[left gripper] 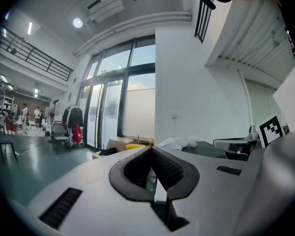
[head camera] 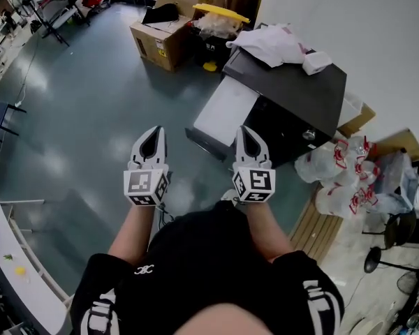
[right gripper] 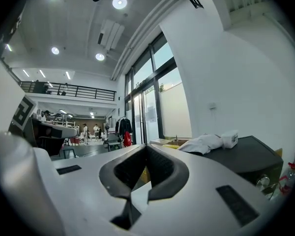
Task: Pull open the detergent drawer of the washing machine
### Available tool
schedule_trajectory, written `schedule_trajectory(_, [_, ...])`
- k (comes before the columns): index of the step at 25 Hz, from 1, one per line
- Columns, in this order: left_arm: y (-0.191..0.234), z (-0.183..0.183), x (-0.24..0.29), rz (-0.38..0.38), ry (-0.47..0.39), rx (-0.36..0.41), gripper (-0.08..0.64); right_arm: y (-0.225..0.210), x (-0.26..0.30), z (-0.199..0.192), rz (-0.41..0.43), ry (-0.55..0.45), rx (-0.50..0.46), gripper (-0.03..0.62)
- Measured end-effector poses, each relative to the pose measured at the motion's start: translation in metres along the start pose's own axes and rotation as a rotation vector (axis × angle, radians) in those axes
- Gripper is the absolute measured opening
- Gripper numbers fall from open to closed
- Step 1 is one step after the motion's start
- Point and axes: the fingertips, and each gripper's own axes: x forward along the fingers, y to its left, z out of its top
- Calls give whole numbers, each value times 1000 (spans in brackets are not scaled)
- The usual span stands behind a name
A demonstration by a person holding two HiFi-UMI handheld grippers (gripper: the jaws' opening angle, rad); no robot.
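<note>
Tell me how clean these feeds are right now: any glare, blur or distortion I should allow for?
Head view: sharp, evenly lit, soft glare patches on the floor. Left gripper view: strong fisheye with black corners, windows washed out, left gripper close and slightly soft. Right gripper view: same fisheye bend, ceiling lights flare, right gripper soft up close.

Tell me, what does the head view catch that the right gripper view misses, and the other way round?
Only the head view shows the person's forearms, black shirt and a white panel against the black machine. Only the right gripper view shows ceiling lights, a balcony railing and tall windows. Both show the right claw, shut and empty, and that machine's top with white cloth on it.
</note>
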Motion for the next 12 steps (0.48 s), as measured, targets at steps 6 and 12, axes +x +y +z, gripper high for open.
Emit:
schedule_trajectory(6, [-4,-7,-33,-24,21,-24,2,17,-30,4,-22,-4,-4,2])
schedule_trajectory(12, [-4,-16,-67,-40,41,3,2,41,-61,-3,-30,3,-7,2])
